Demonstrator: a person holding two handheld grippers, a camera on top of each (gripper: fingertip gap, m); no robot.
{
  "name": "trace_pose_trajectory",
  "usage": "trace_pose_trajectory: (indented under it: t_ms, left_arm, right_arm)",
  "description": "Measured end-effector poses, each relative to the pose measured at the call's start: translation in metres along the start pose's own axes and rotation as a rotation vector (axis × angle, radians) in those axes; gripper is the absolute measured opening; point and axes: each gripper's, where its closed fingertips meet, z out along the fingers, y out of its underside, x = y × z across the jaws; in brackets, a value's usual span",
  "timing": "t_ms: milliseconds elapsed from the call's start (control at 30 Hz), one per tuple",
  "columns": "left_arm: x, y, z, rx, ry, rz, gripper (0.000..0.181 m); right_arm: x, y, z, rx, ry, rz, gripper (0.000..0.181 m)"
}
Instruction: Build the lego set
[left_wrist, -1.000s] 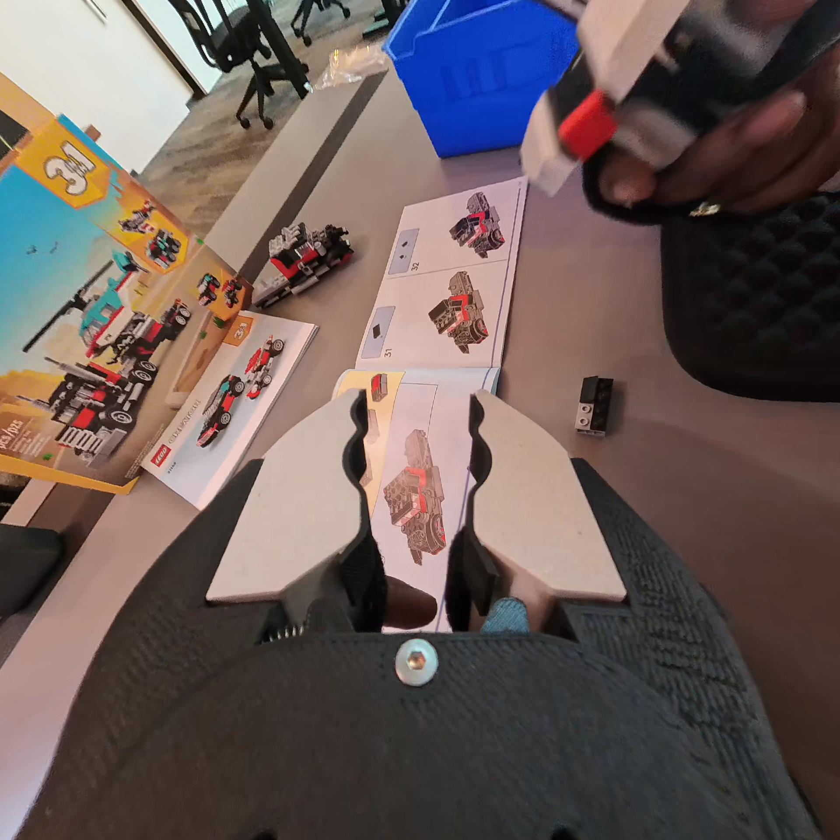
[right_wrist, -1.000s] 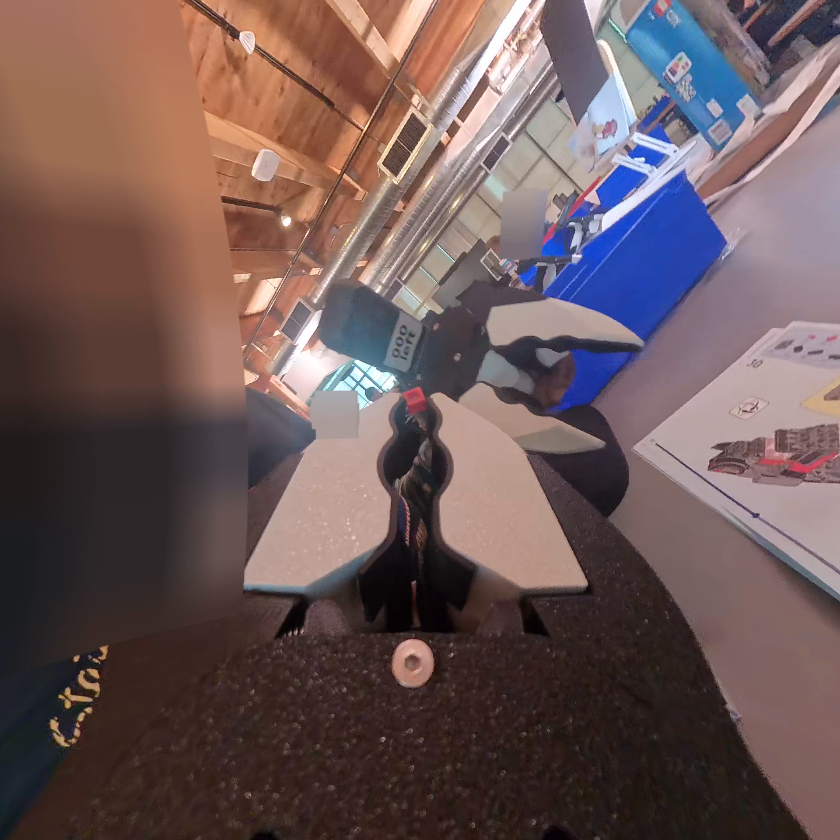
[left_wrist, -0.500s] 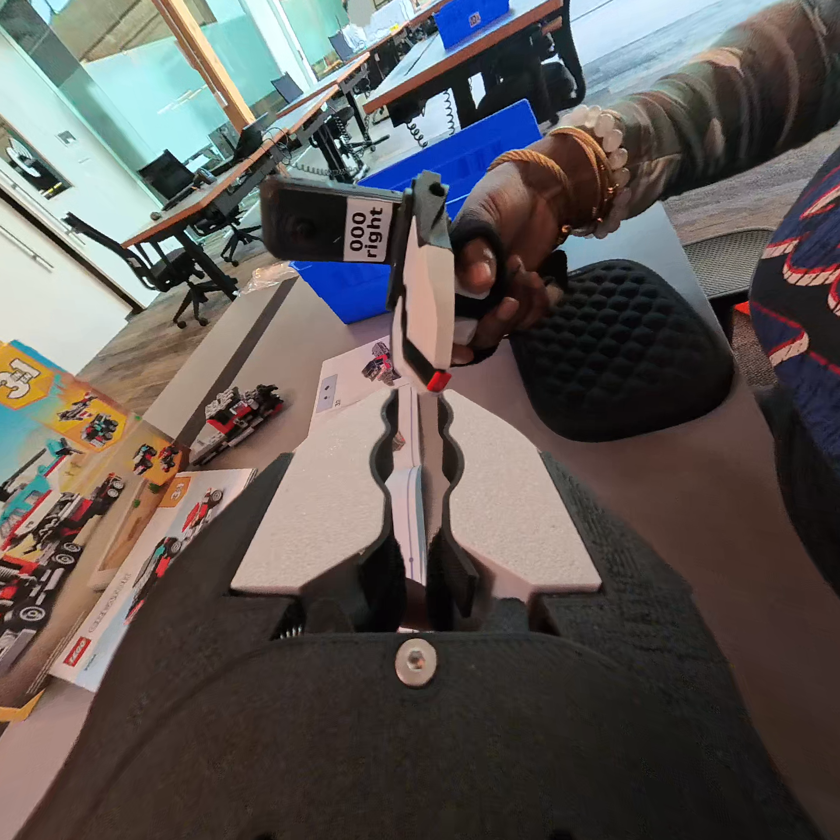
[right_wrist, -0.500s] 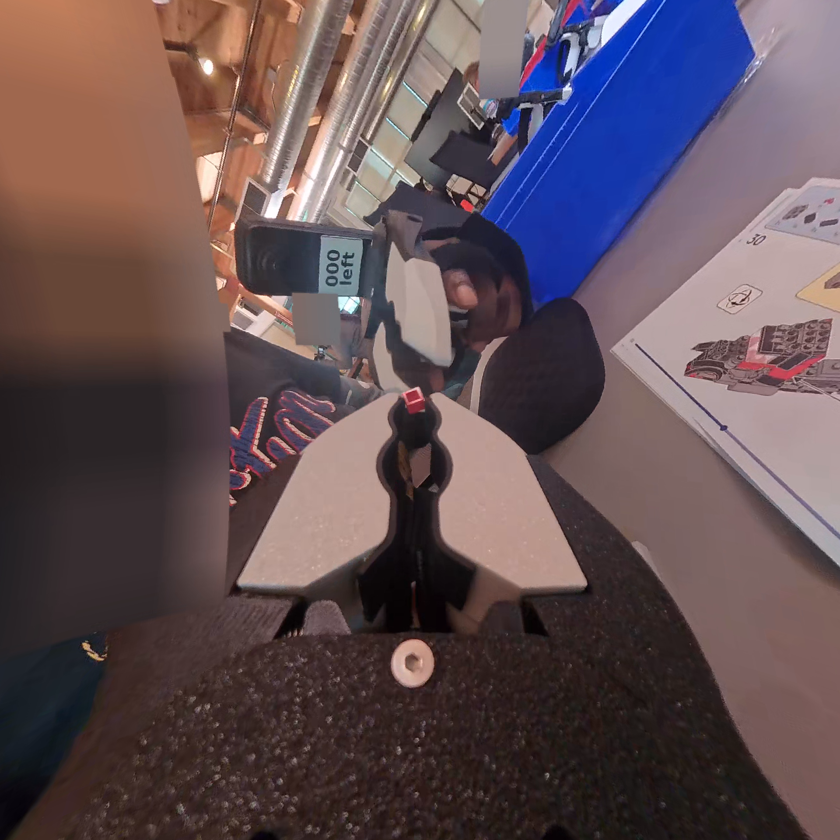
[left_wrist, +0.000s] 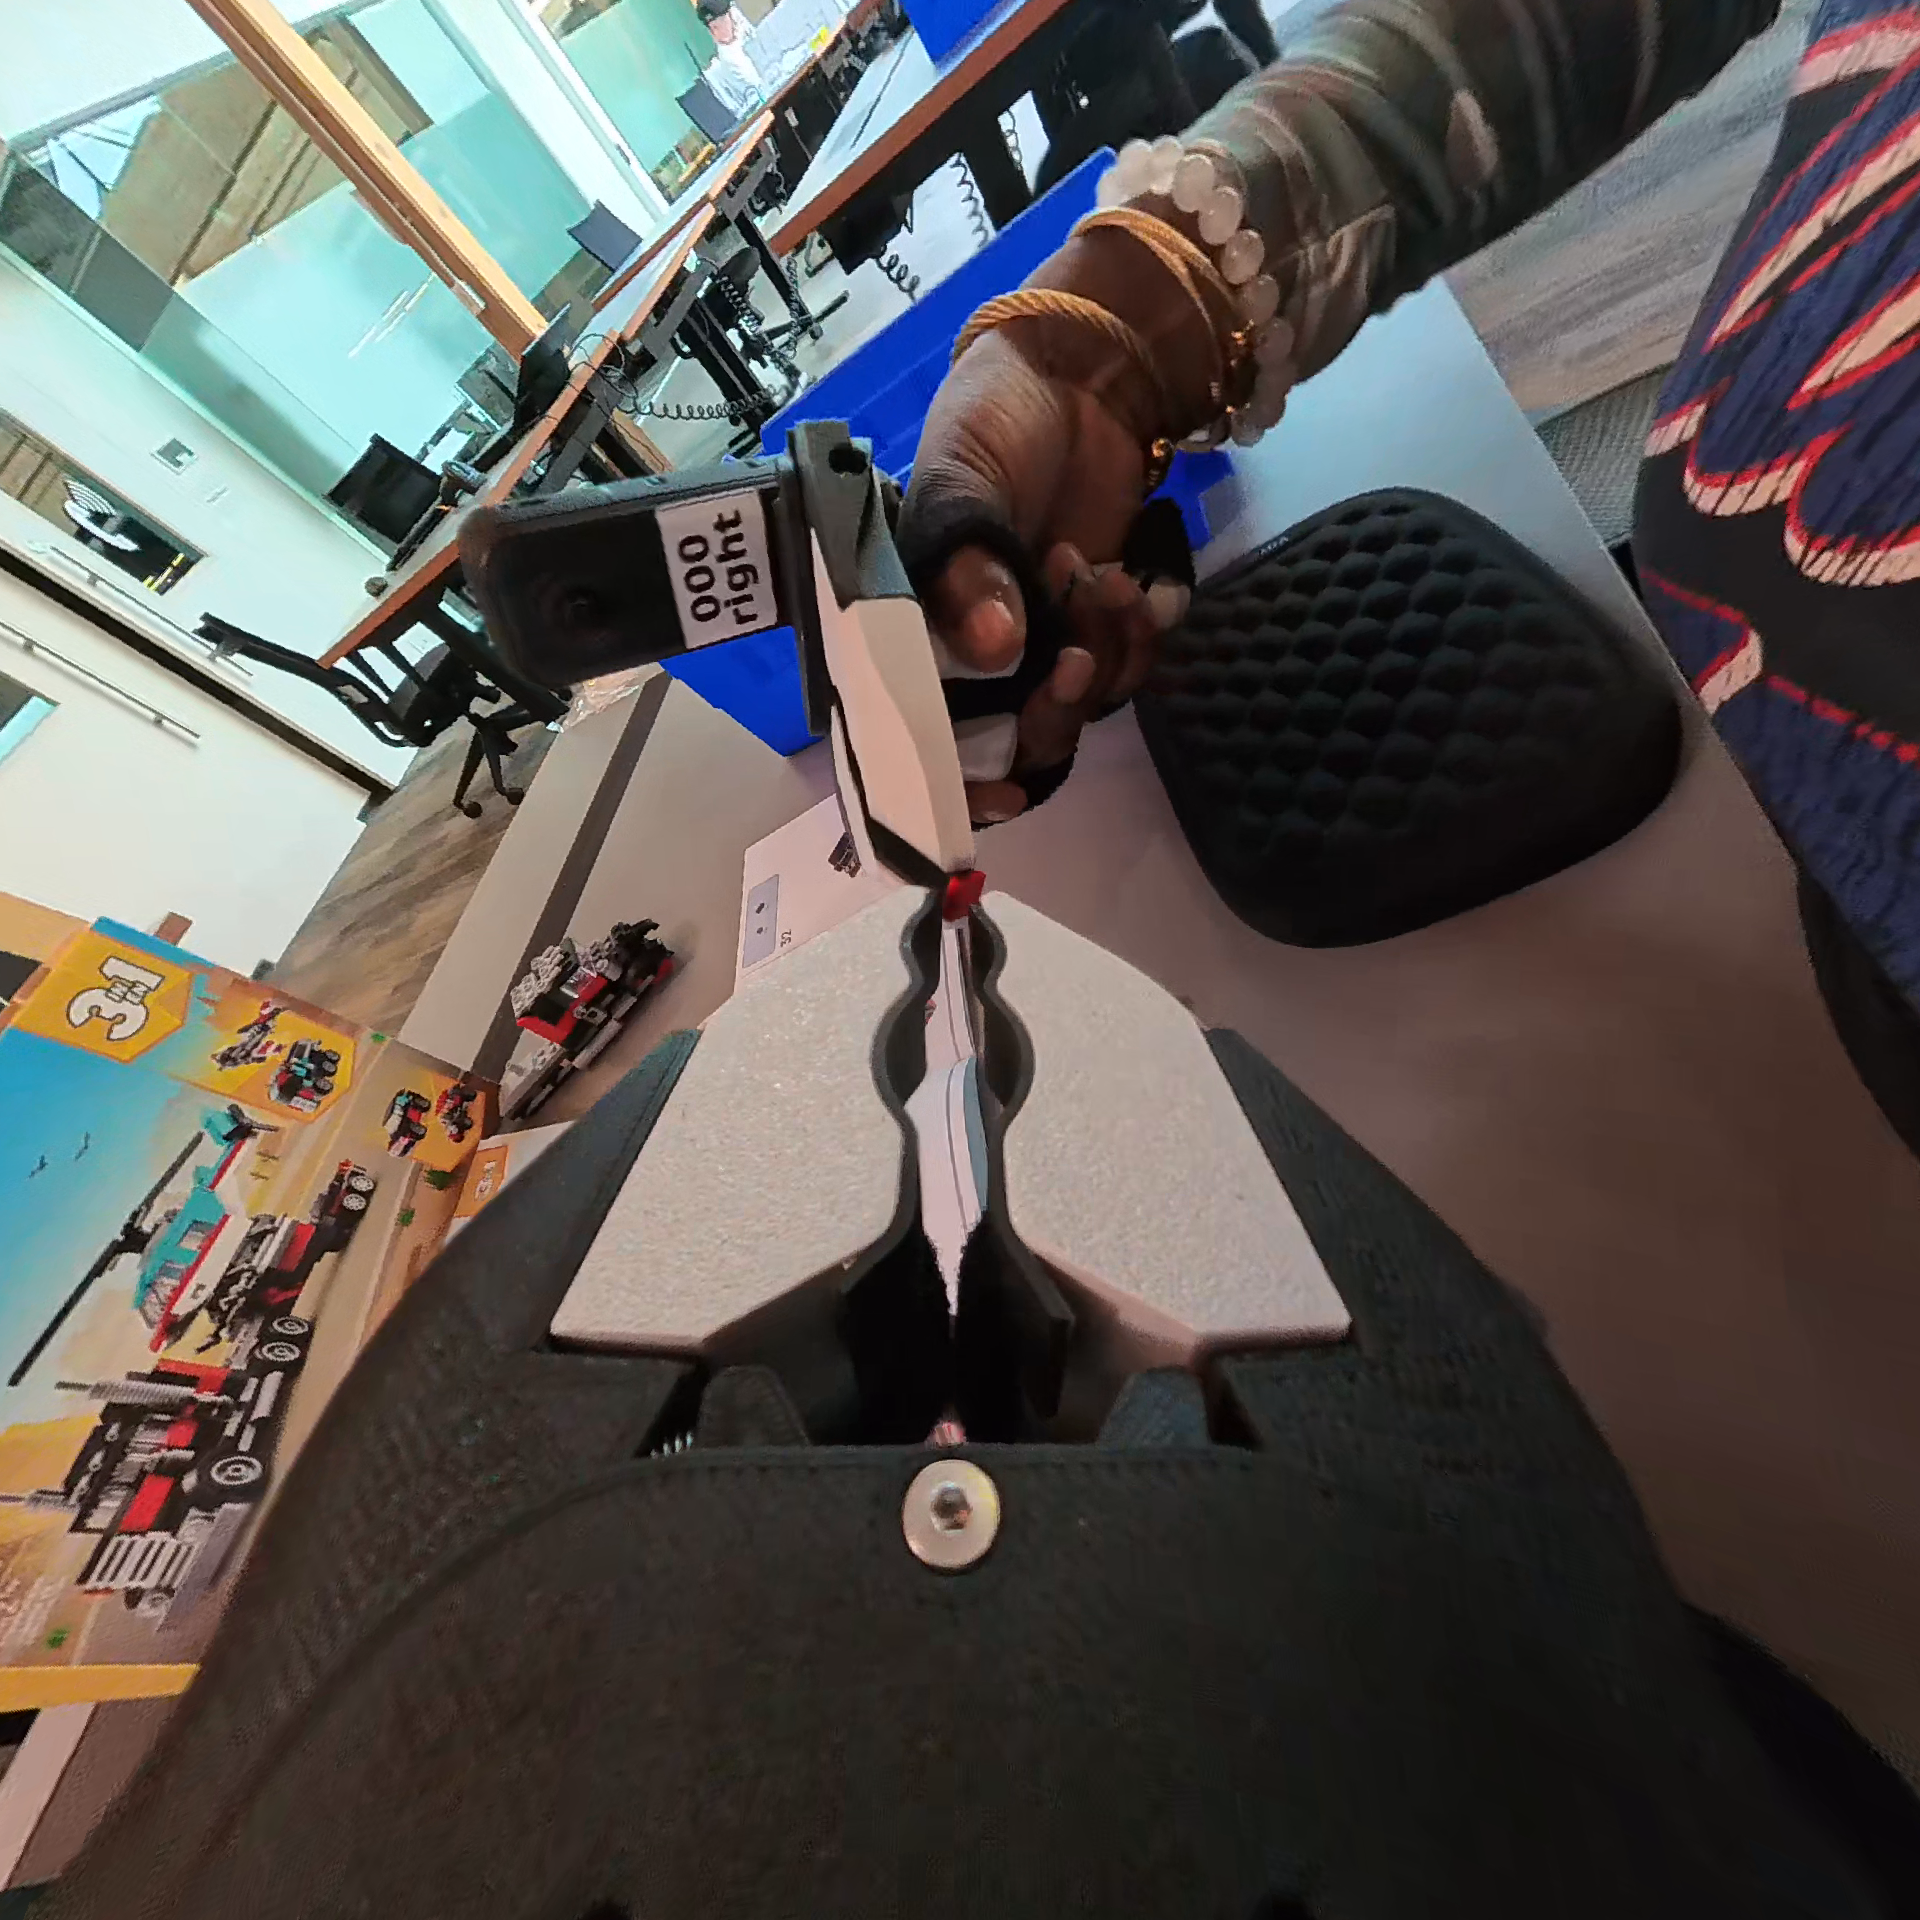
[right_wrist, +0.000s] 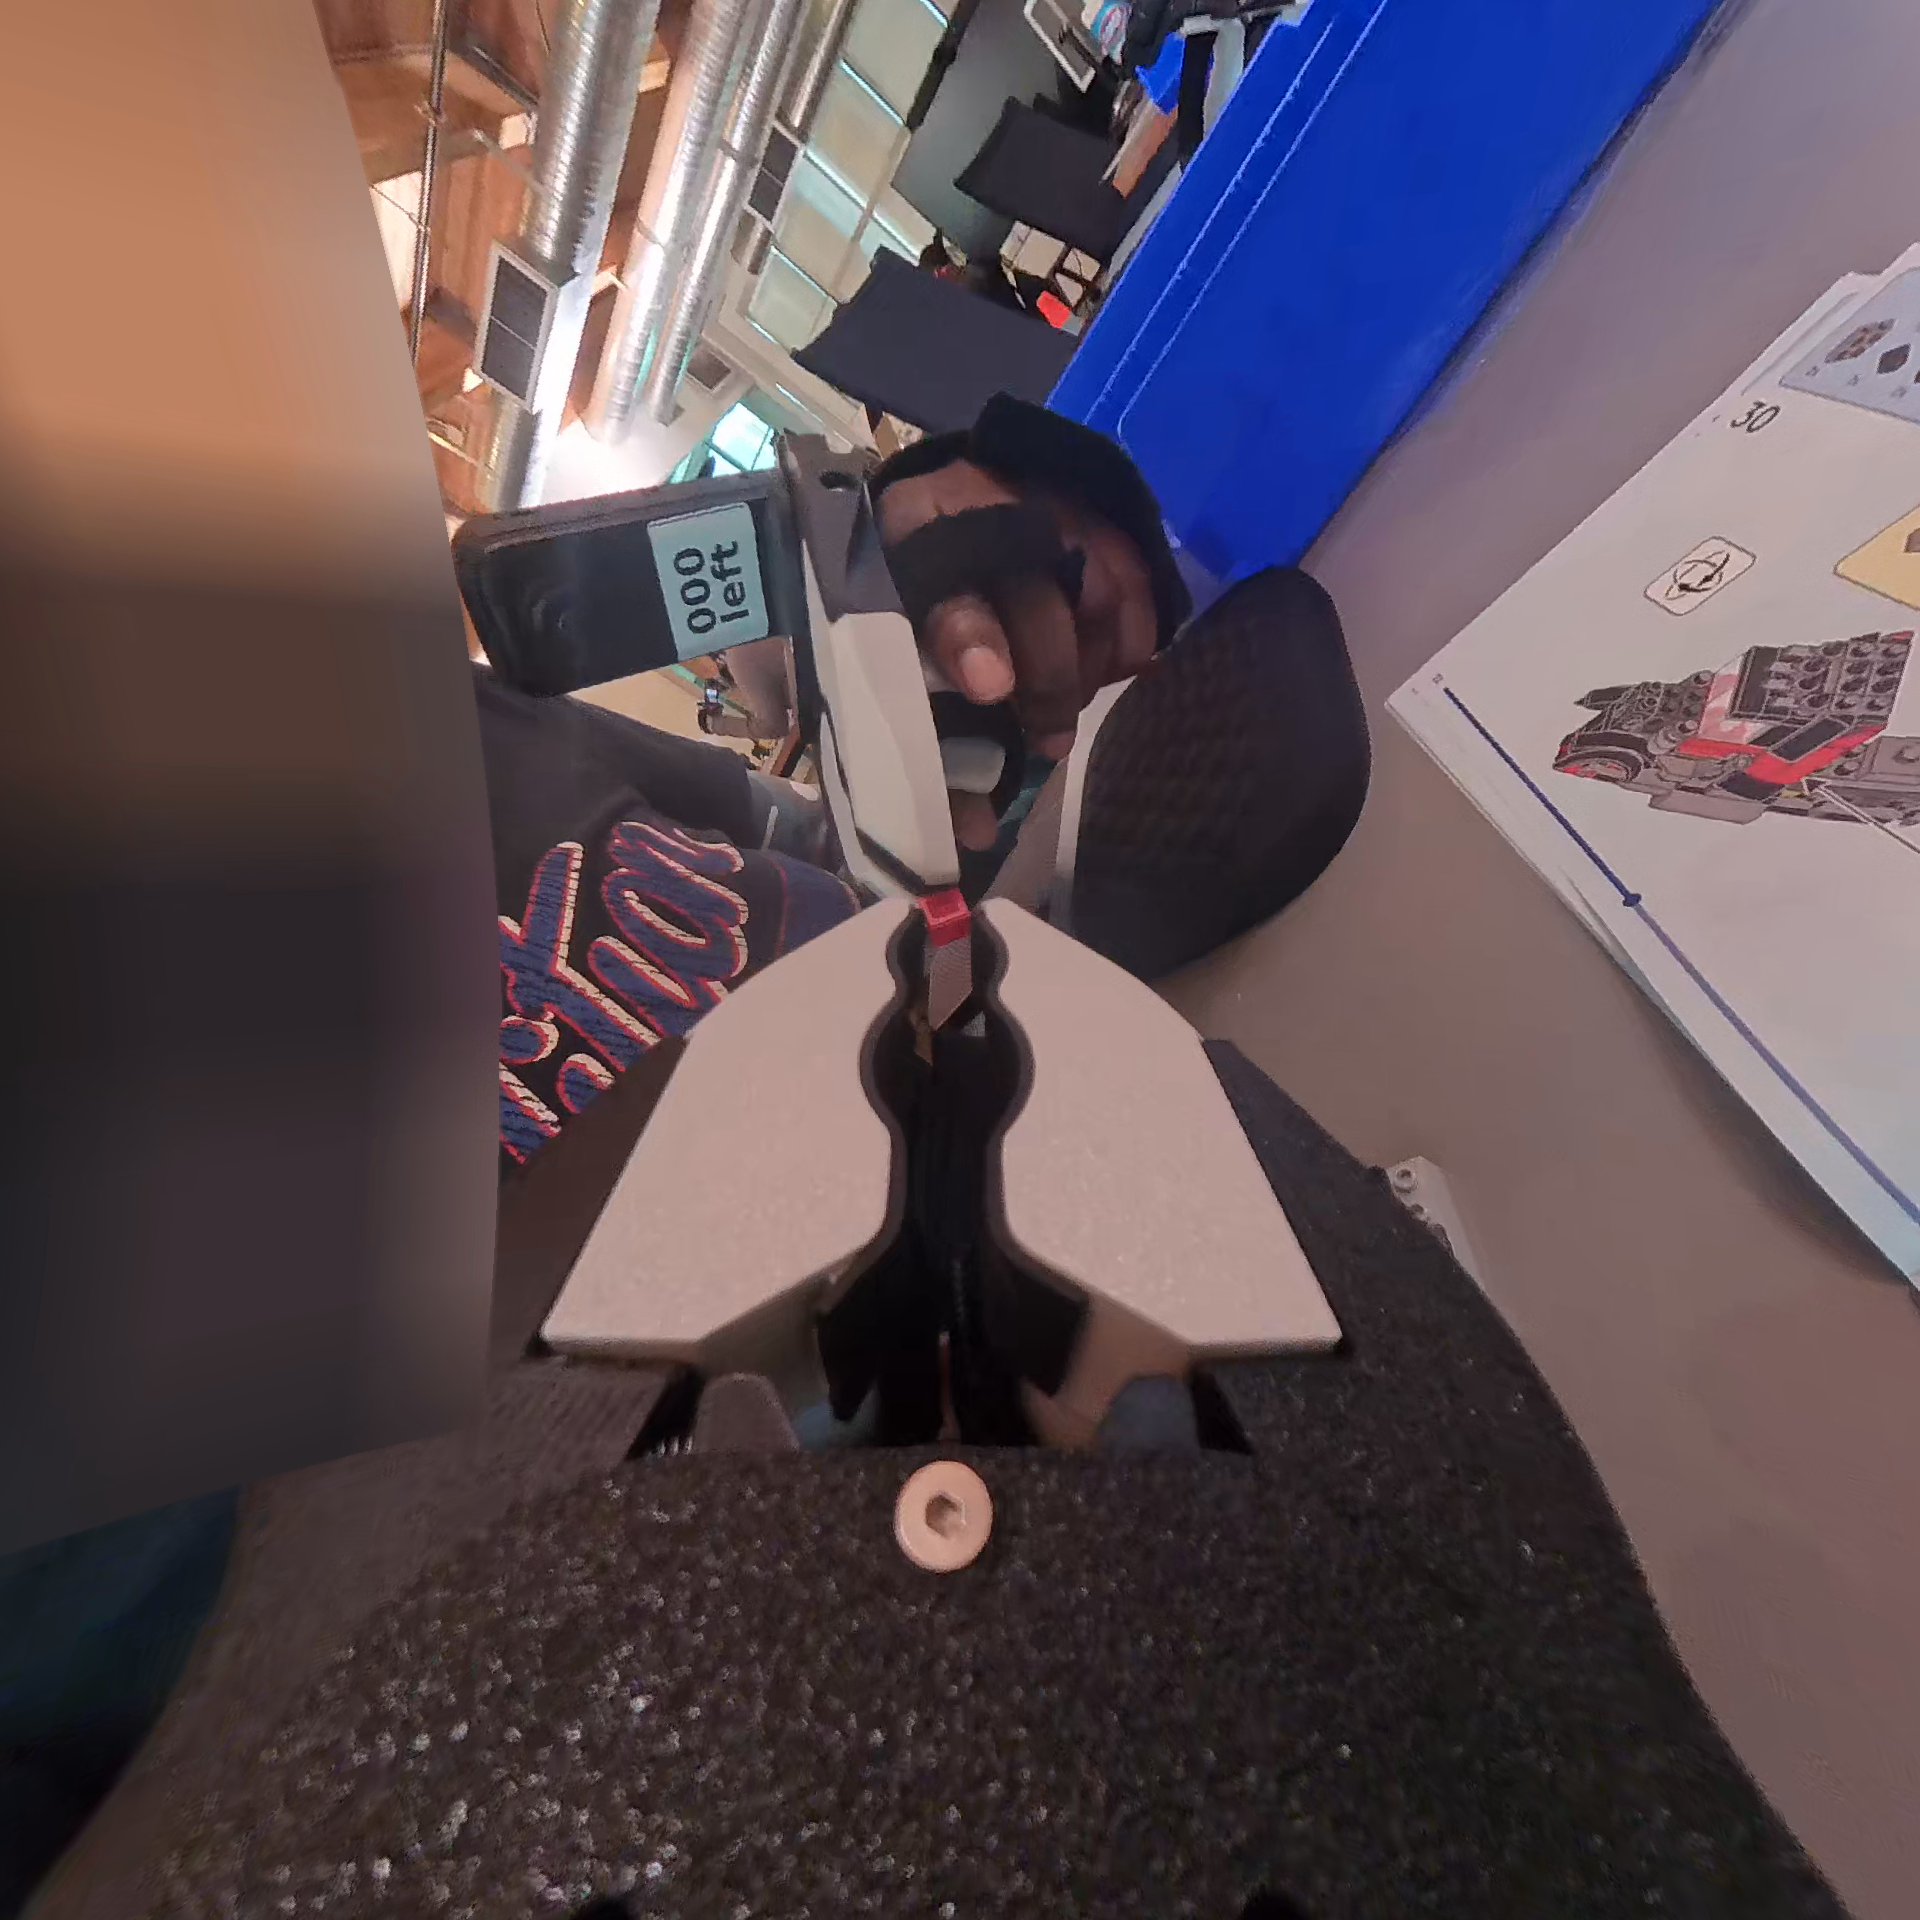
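Note:
A small red lego piece (right_wrist: 943, 914) sits pinched between the tips of my right gripper (right_wrist: 943, 935), which is shut on it. My left gripper (right_wrist: 928, 881) comes in from above, tip to tip. In the left wrist view, my left gripper (left_wrist: 951, 920) is closed to a narrow slit with the red piece (left_wrist: 964, 891) at its tips. My right gripper (left_wrist: 948, 868) meets it from above. Both are held up off the grey table (left_wrist: 1299, 1039). A partly built black, red and grey truck (left_wrist: 587, 1003) stands on the table at the left.
An open instruction booklet (right_wrist: 1714, 779) lies on the table to the right. A blue bin (right_wrist: 1351, 260) stands behind it. A black quilted pad (left_wrist: 1403, 707) lies near the person. The set's box (left_wrist: 177, 1247) lies at the left. A small grey piece (right_wrist: 1425, 1195) lies beside my right gripper. My two grippers' fingertips are within a few centimetres of each other.
My left gripper has lifted from over the booklet, tilted up and closed from wide open to a slit. The two grippers have come together tip to tip at the red piece.

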Motion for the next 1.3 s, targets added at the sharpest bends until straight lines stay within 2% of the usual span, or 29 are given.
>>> trace_pose_trajectory:
  t_ms: [233,300,333,400,467,533,600,633,733,900,1133,1233,1300]
  left_arm:
    - [0.008,0.005,0.005,-0.039,0.04,0.049,0.004]
    - [0.008,0.004,0.005,-0.036,0.045,0.01,0.004]
    - [0.006,0.003,0.004,-0.021,0.041,-0.057,0.003]
    - [-0.003,-0.004,0.002,0.072,0.04,-0.337,0.003]
    - [-0.012,-0.015,-0.005,0.262,0.094,-0.74,0.003]
    - [-0.018,-0.021,-0.012,0.426,0.203,-1.076,0.003]
    - [-0.017,-0.02,-0.013,0.492,0.285,-1.259,0.003]
    - [-0.015,-0.018,-0.012,0.503,0.32,-1.32,0.003]
    - [-0.008,-0.017,-0.008,0.511,0.413,-1.443,0.003]
    - [-0.004,-0.015,-0.004,0.499,0.46,-1.492,0.003]
    - [-0.005,-0.014,-0.003,0.496,0.457,-1.502,0.003]
    - [-0.006,-0.017,-0.004,0.492,0.448,-1.415,0.01]
    - [0.0,-0.003,0.001,0.34,0.361,-1.272,0.021]
  right_arm:
    - [0.003,0.009,0.0,-0.089,0.038,-0.015,0.008]
    - [0.001,0.009,0.0,-0.091,0.036,-0.029,0.009]
    - [-0.001,0.005,0.0,-0.069,0.036,-0.068,0.009]
    - [-0.007,-0.011,-0.005,0.023,0.075,-0.263,0.011]
    - [-0.011,-0.022,-0.01,0.058,0.211,-0.589,0.015]
    - [-0.01,-0.023,-0.014,-0.015,0.411,-0.961,0.015]
    - [-0.009,-0.022,-0.013,-0.117,0.573,-1.255,0.016]
    - [-0.009,-0.019,-0.011,-0.173,0.607,-1.349,0.016]
    - [-0.011,-0.013,-0.002,-0.255,0.615,-1.483,0.017]
    - [-0.013,-0.011,0.001,-0.286,0.603,-1.536,0.012]
    - [-0.01,-0.012,-0.001,-0.26,0.631,-1.508,0.008]
    - [-0.014,-0.014,-0.01,-0.152,0.644,-1.383,0.008]
    - [-0.009,-0.016,-0.027,-0.049,0.699,-1.203,0.008]
